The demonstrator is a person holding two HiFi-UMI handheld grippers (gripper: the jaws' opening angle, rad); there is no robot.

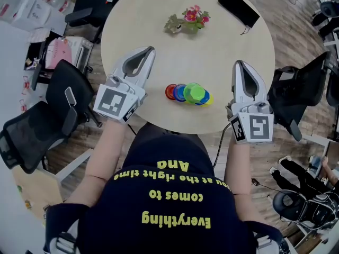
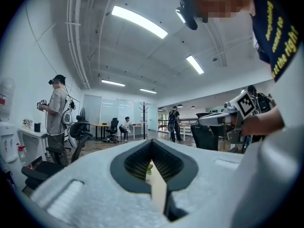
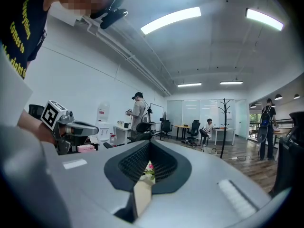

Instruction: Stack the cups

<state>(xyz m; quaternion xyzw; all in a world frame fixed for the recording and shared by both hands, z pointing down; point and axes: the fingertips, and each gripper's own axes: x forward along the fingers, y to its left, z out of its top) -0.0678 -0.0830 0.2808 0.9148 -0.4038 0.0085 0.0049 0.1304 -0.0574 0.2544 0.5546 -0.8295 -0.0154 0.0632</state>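
Note:
A cluster of small cups lies on the round beige table (image 1: 159, 15) near its front edge: a red cup (image 1: 170, 92), a blue cup (image 1: 180, 92) and a green cup (image 1: 194, 93) overlap in a row, and a yellow cup (image 1: 208, 99) peeks out behind the green one. My left gripper (image 1: 151, 50) hovers left of the cups, jaws shut and empty. My right gripper (image 1: 239, 63) hovers to their right, also shut and empty. Both point across the table. The cups do not show in either gripper view, where the closed jaws of the left gripper (image 2: 152, 140) and the right gripper (image 3: 150, 140) fill the foreground.
A small pot of pink flowers (image 1: 186, 20) stands at the table's far middle and a black pouch (image 1: 238, 8) lies at the far right. Black office chairs (image 1: 63, 105) crowd the left and right sides. People stand and sit in the office beyond.

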